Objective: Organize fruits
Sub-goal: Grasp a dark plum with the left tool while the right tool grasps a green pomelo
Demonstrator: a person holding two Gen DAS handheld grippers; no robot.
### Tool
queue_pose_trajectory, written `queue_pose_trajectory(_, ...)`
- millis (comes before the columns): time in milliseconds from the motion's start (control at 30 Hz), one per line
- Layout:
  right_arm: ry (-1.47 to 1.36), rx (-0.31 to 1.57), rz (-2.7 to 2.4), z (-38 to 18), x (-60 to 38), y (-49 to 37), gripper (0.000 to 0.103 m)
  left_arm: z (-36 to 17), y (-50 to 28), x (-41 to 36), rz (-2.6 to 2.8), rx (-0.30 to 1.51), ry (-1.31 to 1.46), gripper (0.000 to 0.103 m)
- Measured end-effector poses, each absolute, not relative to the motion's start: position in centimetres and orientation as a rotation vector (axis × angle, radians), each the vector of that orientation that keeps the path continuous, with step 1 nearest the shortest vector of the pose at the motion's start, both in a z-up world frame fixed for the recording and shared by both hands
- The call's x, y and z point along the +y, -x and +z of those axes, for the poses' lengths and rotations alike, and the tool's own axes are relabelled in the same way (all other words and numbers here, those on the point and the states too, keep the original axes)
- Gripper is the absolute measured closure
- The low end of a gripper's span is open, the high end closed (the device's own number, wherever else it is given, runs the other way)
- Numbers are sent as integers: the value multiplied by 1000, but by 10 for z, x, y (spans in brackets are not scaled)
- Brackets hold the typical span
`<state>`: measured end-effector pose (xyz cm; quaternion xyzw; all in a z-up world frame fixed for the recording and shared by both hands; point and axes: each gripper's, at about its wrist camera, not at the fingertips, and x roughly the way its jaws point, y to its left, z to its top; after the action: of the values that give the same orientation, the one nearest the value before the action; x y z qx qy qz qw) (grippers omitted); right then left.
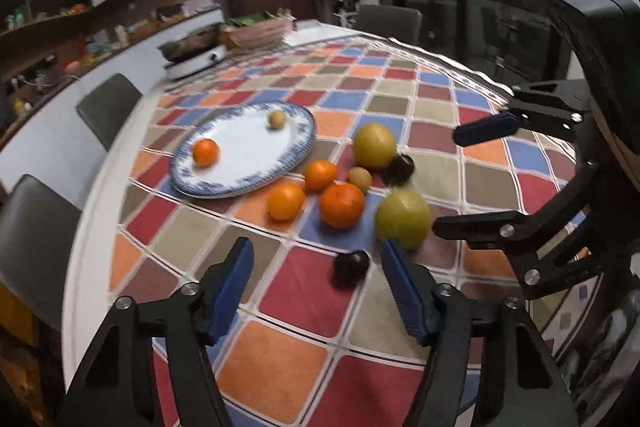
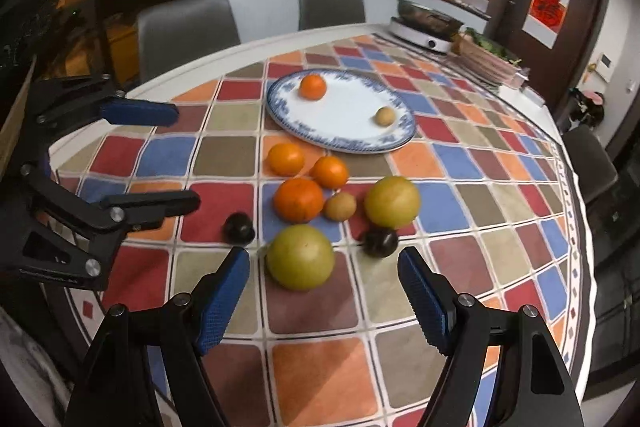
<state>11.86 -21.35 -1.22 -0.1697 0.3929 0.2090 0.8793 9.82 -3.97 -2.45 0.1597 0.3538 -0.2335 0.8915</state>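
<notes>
A blue-rimmed white plate (image 1: 256, 163) (image 2: 344, 115) holds one orange (image 1: 205, 152) (image 2: 312, 86) and one small brown fruit (image 1: 276, 119) (image 2: 385, 116). Beside it on the checked cloth lie three oranges (image 1: 341, 205) (image 2: 298, 199), another small brown fruit (image 2: 339, 205), two yellow-green fruits (image 1: 402, 219) (image 2: 300, 257) and two dark round fruits (image 1: 351, 266) (image 2: 239, 227). My left gripper (image 1: 318, 291) is open and empty, just short of a dark fruit. My right gripper (image 2: 324, 299) is open and empty, close in front of a yellow-green fruit. Each gripper shows in the other's view.
A round table (image 2: 168, 79) carries the checked cloth. An electric hotpot (image 1: 192, 55) (image 2: 426, 27) and stacked trays (image 2: 488, 61) stand at the far side. Grey chairs (image 2: 188, 27) (image 1: 108, 107) ring the table. Shelves and a dark door lie behind.
</notes>
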Motion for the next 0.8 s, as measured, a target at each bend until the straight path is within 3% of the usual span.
queue_pose_trajectory(800,368,936,544,-55,-205,-141,41,-75,-134,-58,-630,904,-324,70)
